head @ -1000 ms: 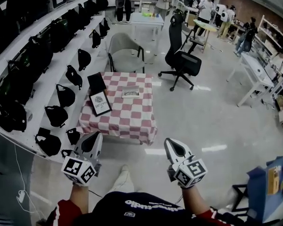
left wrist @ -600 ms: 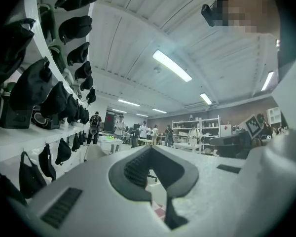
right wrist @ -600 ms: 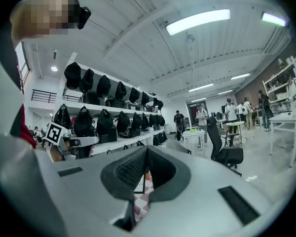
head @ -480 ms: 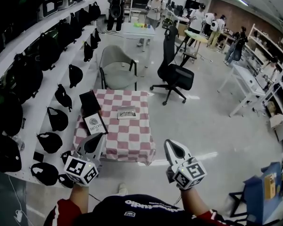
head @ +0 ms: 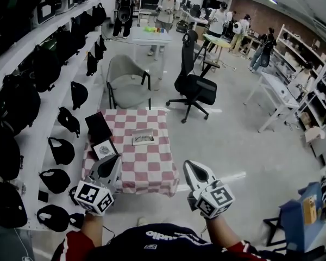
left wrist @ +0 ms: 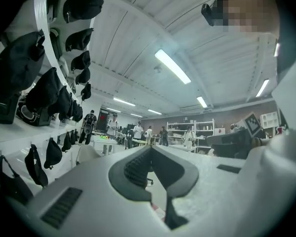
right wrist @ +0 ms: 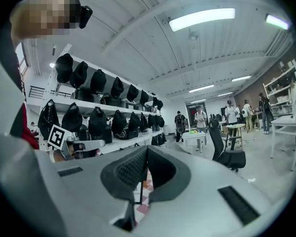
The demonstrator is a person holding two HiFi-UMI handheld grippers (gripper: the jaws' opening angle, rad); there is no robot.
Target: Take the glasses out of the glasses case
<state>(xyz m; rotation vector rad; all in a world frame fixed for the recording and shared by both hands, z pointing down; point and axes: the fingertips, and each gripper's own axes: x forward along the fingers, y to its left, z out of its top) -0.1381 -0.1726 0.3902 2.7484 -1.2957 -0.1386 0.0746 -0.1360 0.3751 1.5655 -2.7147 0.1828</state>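
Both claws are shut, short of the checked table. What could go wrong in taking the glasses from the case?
1. The left claw and right claw are shut; reaching the case that way may only shove it.
2. A black box and a card sit left of the case, so the left claw could knock them.
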